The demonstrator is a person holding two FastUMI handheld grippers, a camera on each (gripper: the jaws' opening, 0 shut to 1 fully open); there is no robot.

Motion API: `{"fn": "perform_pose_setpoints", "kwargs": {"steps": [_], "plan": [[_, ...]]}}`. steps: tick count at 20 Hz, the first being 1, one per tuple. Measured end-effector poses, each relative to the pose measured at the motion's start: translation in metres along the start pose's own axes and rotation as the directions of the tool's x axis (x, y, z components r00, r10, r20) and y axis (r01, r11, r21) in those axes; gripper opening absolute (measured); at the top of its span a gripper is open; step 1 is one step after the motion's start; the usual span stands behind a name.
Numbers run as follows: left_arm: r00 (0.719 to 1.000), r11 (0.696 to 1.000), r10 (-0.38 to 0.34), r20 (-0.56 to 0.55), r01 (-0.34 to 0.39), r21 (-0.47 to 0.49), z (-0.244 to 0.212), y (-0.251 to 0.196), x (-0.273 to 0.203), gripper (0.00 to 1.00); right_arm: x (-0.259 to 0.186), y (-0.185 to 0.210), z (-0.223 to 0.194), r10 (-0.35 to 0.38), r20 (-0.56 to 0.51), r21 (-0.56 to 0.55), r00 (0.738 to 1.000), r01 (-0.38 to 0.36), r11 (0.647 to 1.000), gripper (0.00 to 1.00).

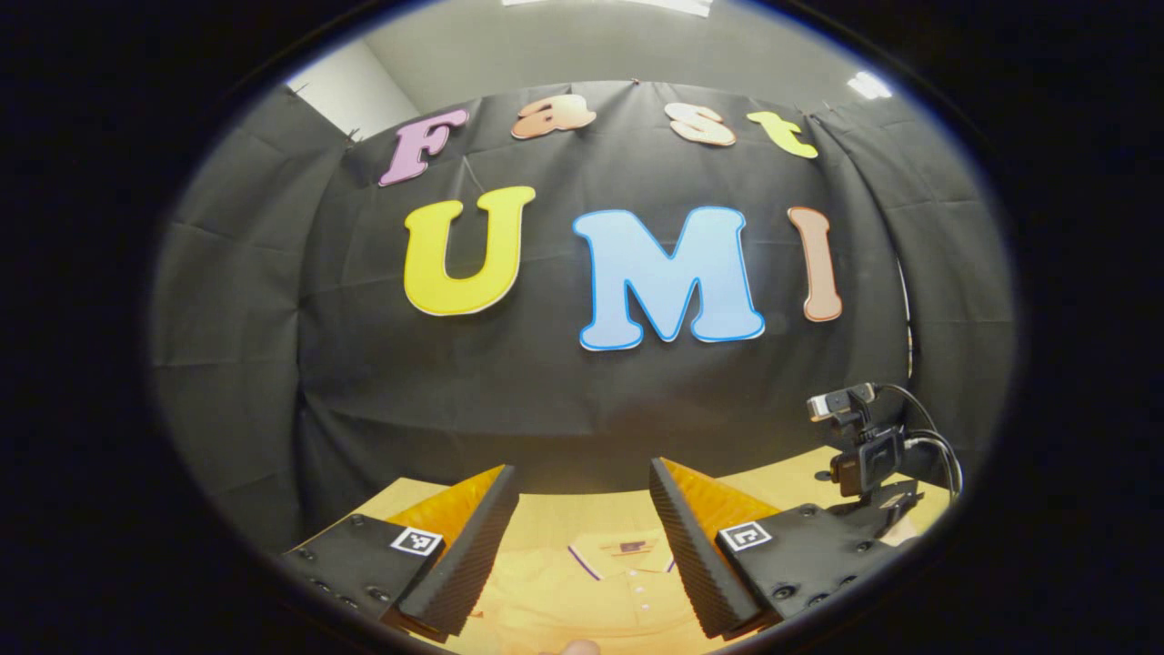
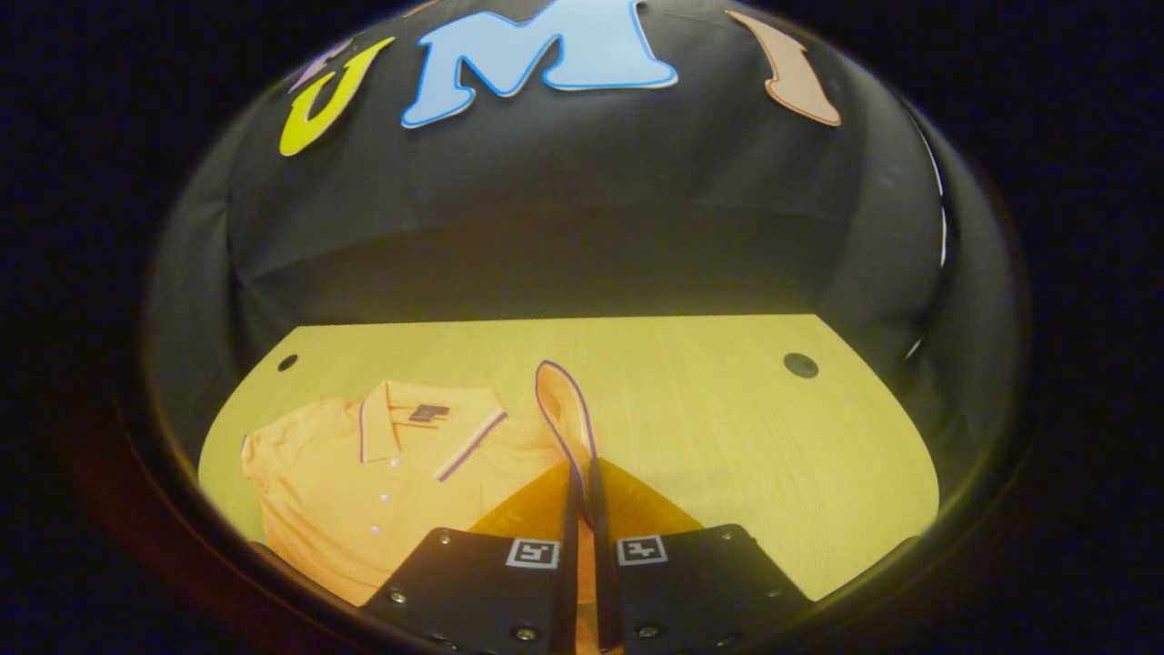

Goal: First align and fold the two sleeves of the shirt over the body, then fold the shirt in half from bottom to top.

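Black cloth is hanging as the booth's wall behind a pale wooden table (image 2: 691,400), and a small camera on a stand (image 1: 864,446) is sitting at the table's far right corner in the left gripper view. On the table an orange polo shirt (image 2: 364,491) is lying face up, collar toward the wall, buttons showing down the placket; in the right gripper view it is occupying the left part of the tabletop, with the right part bare wood.

The right gripper (image 2: 582,509) is pinching one sleeve (image 2: 564,409): its fingers are standing together with the fabric running down between them, and the purple-trimmed cuff is rising above the fingertips, lifted off the table beside the shirt's shoulder. The left gripper (image 1: 582,537) is hanging above the shirt with its fingers wide apart and nothing between them; the collar (image 1: 627,550) is lying below the gap.

Judging from this, the first step is in hand: one sleeve is being raised for folding, while the opposite sleeve appears to be lying flat at the shirt's far side. The next move is probably calling for carrying the held sleeve inward across the chest and laying it flat, its edge lined up with the body, before releasing. The left gripper would then need to come down on the other sleeve. The bottom-to-top fold is not yet begun.
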State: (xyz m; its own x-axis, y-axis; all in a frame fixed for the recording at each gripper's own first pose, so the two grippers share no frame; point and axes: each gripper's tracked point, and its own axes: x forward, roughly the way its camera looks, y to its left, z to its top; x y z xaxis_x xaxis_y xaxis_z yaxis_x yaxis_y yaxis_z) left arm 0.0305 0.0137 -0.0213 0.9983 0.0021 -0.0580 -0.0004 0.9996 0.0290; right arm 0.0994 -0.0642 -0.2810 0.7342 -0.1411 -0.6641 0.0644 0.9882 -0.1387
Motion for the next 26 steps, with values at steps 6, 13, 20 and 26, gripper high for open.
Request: {"fn": "perform_pose_setpoints", "kwargs": {"steps": [6,13,20,26], "plan": [[1.0,1.0,0.003,0.002,-0.003,0.003,0.0,0.002,-0.003,0.94,-0.014,0.081,-0.007,0.141,0.005,-0.121,0.99,-0.139,0.983,0.09],[1.0,1.0,0.024,0.003,-0.024,0.014,0.002,0.012,-0.002,0.94,-0.008,0.142,-0.041,0.233,-0.063,-0.198,0.97,-0.241,0.95,0.08],[0.997,0.997,0.073,0.005,-0.073,0.029,0.001,0.025,-0.005,0.94,-0.01,0.153,-0.05,0.271,-0.106,-0.182,0.957,-0.286,0.941,0.3],[0.998,0.998,0.061,-0.01,-0.061,0.02,-0.003,0.021,-0.006,0.94,-0.015,0.127,-0.03,0.225,-0.062,-0.159,0.972,-0.232,0.96,0.57]]}}
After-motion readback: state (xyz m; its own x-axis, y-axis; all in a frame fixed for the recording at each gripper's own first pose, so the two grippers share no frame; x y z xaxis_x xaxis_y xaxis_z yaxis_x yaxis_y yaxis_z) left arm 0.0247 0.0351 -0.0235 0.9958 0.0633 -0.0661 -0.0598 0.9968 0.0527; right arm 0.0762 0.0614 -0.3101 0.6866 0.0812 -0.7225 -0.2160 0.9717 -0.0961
